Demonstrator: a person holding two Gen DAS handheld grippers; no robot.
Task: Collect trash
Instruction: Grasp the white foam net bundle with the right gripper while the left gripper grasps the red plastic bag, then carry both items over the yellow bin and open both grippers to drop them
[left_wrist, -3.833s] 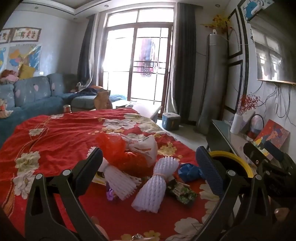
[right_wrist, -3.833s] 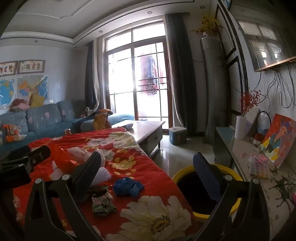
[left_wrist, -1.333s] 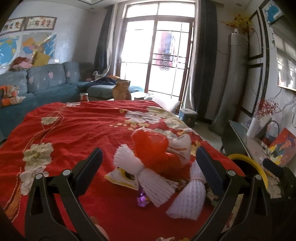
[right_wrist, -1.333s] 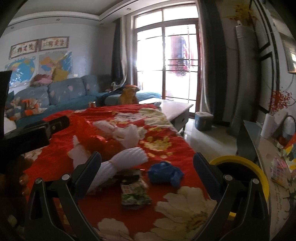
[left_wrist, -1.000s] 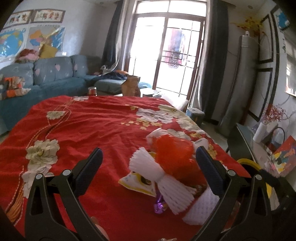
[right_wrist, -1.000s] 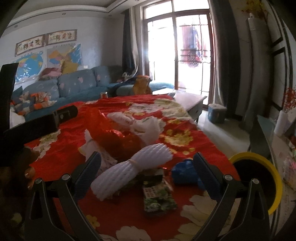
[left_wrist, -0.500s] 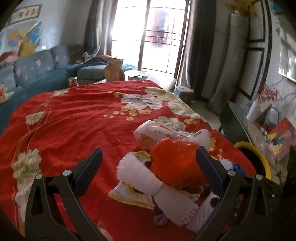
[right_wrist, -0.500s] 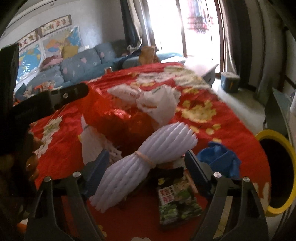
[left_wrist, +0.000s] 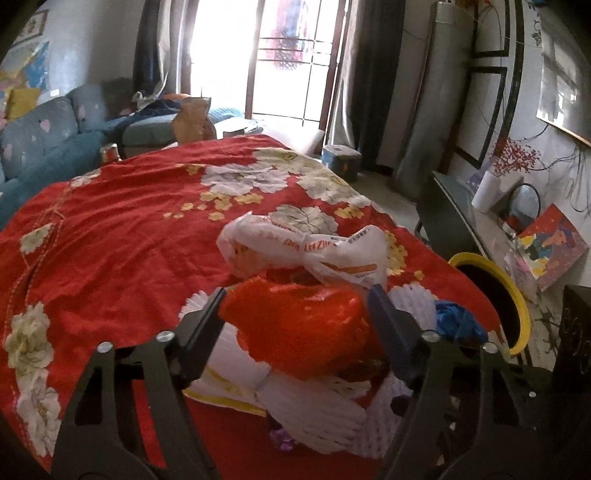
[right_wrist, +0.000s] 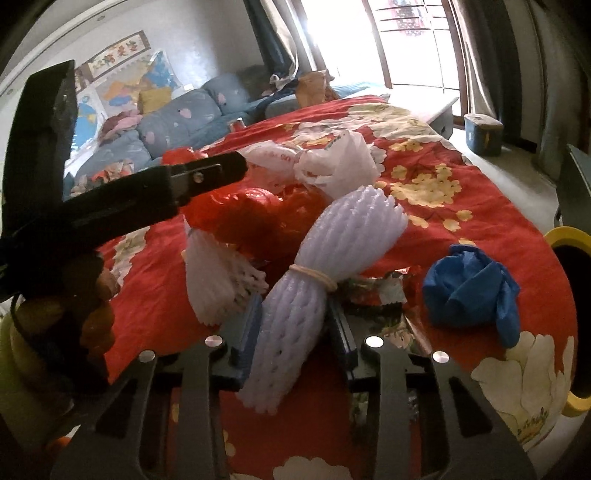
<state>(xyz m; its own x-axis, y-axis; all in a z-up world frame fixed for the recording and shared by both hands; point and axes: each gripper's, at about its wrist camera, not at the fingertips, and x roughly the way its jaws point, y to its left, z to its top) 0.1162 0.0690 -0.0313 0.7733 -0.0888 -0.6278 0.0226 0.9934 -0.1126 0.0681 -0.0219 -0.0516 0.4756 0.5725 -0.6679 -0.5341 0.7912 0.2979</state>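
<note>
On the red floral cloth (left_wrist: 122, 236) lies a pile of trash. In the left wrist view my left gripper (left_wrist: 295, 301) is closing around a crumpled red plastic bag (left_wrist: 295, 328), and both pads touch its sides. A white plastic bag (left_wrist: 310, 251) lies just behind it. In the right wrist view my right gripper (right_wrist: 295, 325) is closing on a white foam net bundle (right_wrist: 317, 266), squeezing its lower half. A second foam net (right_wrist: 218, 280), a blue crumpled wad (right_wrist: 469, 291) and a green wrapper (right_wrist: 373, 295) lie beside it. One left gripper finger (right_wrist: 207, 173) reaches in over the red bag.
A yellow-rimmed bin (left_wrist: 491, 269) stands on the floor past the table's right edge. A low cabinet with a white vase (left_wrist: 487, 192) lines the right wall. A blue sofa (left_wrist: 44, 136) sits at the far left. A blue box (left_wrist: 340, 158) rests near the window.
Both grippers have come forward and down onto the pile. The left jaws have narrowed around the red bag. The right jaws have closed from wide open onto the foam net.
</note>
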